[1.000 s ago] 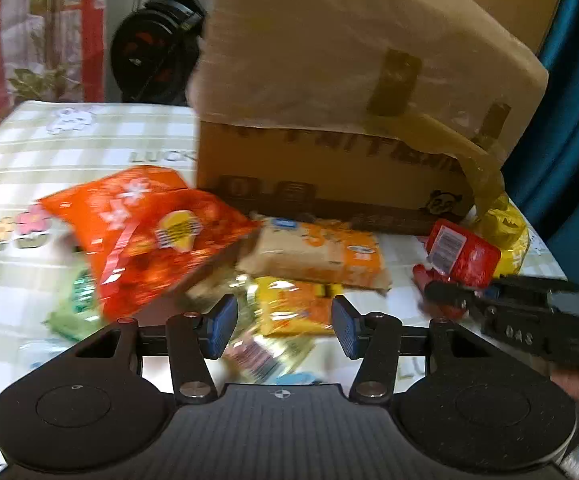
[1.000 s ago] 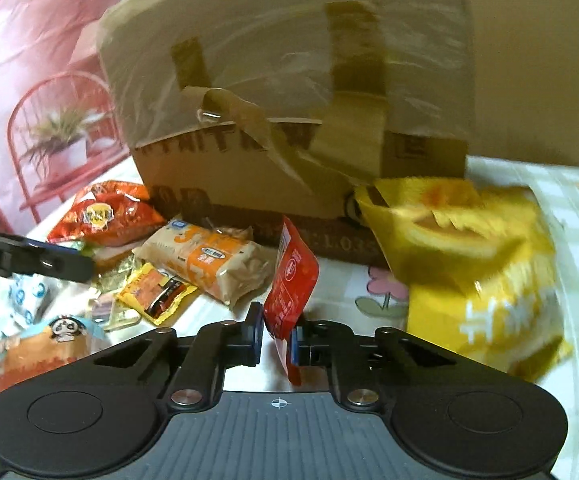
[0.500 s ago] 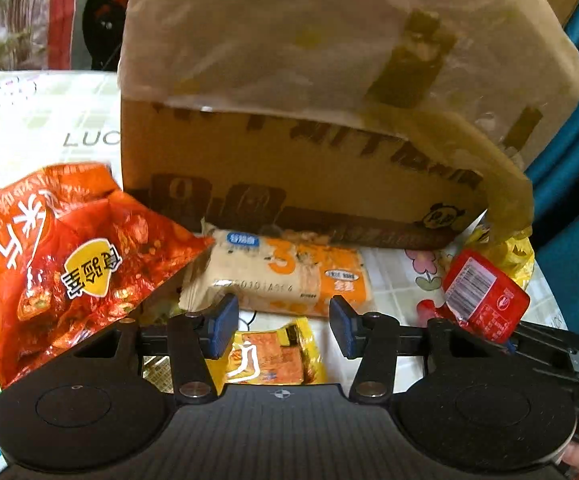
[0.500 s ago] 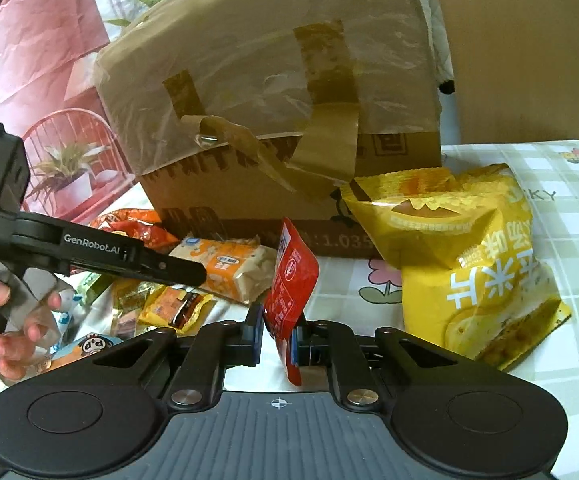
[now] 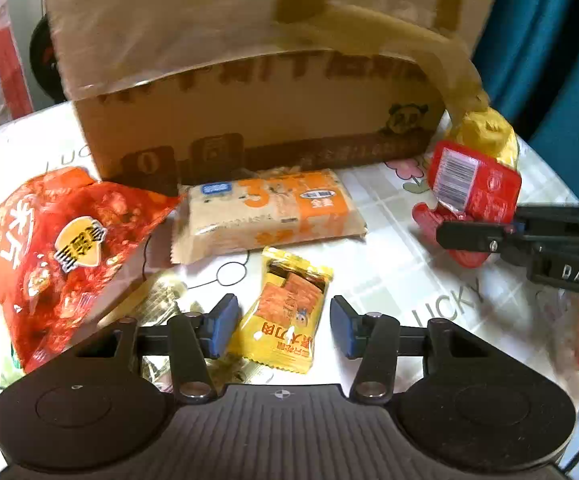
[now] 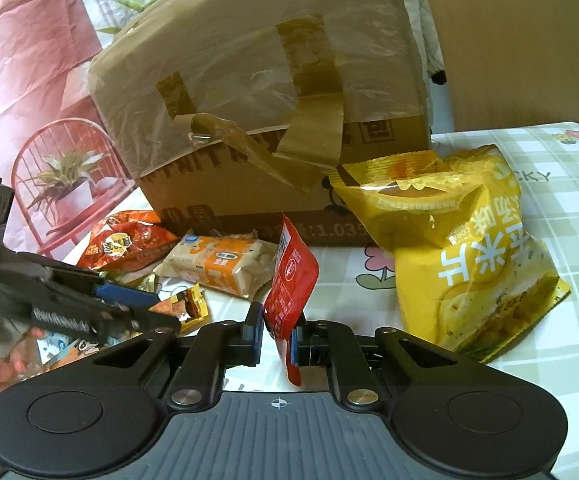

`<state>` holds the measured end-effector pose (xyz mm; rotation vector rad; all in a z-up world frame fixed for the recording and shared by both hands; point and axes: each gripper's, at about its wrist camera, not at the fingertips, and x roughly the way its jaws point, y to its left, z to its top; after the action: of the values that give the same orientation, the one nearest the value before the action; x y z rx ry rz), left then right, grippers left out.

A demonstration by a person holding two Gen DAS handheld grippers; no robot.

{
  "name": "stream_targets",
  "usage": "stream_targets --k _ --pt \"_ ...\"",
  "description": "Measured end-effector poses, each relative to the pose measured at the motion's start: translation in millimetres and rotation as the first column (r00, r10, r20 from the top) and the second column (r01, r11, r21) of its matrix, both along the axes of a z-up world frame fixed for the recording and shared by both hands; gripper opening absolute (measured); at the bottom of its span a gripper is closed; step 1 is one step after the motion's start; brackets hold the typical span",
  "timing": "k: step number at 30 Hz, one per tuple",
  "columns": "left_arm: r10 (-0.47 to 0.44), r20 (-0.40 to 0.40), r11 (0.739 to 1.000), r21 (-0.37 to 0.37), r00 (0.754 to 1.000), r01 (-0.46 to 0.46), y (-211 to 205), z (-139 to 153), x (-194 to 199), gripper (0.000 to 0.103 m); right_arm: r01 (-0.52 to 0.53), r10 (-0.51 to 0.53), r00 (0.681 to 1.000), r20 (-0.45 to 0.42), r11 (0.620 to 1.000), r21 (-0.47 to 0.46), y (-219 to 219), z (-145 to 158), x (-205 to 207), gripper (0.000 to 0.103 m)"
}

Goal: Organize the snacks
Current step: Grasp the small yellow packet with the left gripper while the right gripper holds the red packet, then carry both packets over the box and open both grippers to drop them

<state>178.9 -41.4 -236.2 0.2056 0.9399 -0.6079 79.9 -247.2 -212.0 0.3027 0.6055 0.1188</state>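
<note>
In front of the cardboard box [image 5: 257, 120], nearest of all, the left claw [image 5: 280, 327] is held with its blue pads apart and a small yellow snack packet [image 5: 285, 312] lying flat on the bench [image 5: 389, 264] between them; neither pad is seen to press on it, so nothing is gripped there yet. The step in hand is judged to be the pickup of this packet, one snack among several being gathered. To the box's right-hand end, the right claw [image 6: 276, 332] is clamped together on a red sachet [image 6: 291, 284], which is carried upright and clear of the bench. A little farther toward the box, a beige-and-orange biscuit pack [image 5: 265, 212] lies just before its front wall, with a large red-orange crisp bag [image 5: 61, 248] to the left of it, and a big yellow corn-snack bag [image 6: 465, 248] rests against the box's right corner. The box itself is seen with its taped flap folded over the top, so whether it is meant as the container cannot be told. For the next move, the left claw is judged to need lowering until the pads straddle the packet's edges, then closing gently, since the thin foil wrapper is likely to slide or crumple on the smooth cloth.
</note>
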Motion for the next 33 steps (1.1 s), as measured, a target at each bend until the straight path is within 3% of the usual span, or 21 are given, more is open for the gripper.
stream_targets --k 5,7,10,15,23,33 --pt "-0.037 0.066 0.995 0.096 0.997 0.031 -21 -4 -14 0.052 -0.007 0.007 1.0 -0.002 1.0 -0.017 4 2 -1 0.012" --pt "-0.045 0.057 0.995 0.094 0.997 0.04 -28 -3 -15 0.036 -0.005 0.005 1.0 -0.002 1.0 -0.019 3 4 -2 0.012" --pt "-0.02 0.072 0.995 0.095 0.997 0.013 -29 3 -13 0.033 -0.005 0.005 1.0 0.002 1.0 -0.024 4 6 -3 0.012" --pt "0.027 0.092 1.0 -0.008 0.995 -0.026 -14 25 -16 0.033 -0.014 0.015 1.0 0.026 0.999 -0.04 6 19 -9 0.012" --pt "0.08 0.201 0.988 -0.148 0.976 -0.05 7 91 -36 0.033 -0.018 0.022 0.995 0.095 0.999 -0.04 8 59 -19 0.012" --pt "0.18 0.358 0.951 -0.303 0.916 -0.068 14 176 -23 0.034 -0.028 0.051 0.964 0.262 0.996 -0.09 3 164 -10 0.012"
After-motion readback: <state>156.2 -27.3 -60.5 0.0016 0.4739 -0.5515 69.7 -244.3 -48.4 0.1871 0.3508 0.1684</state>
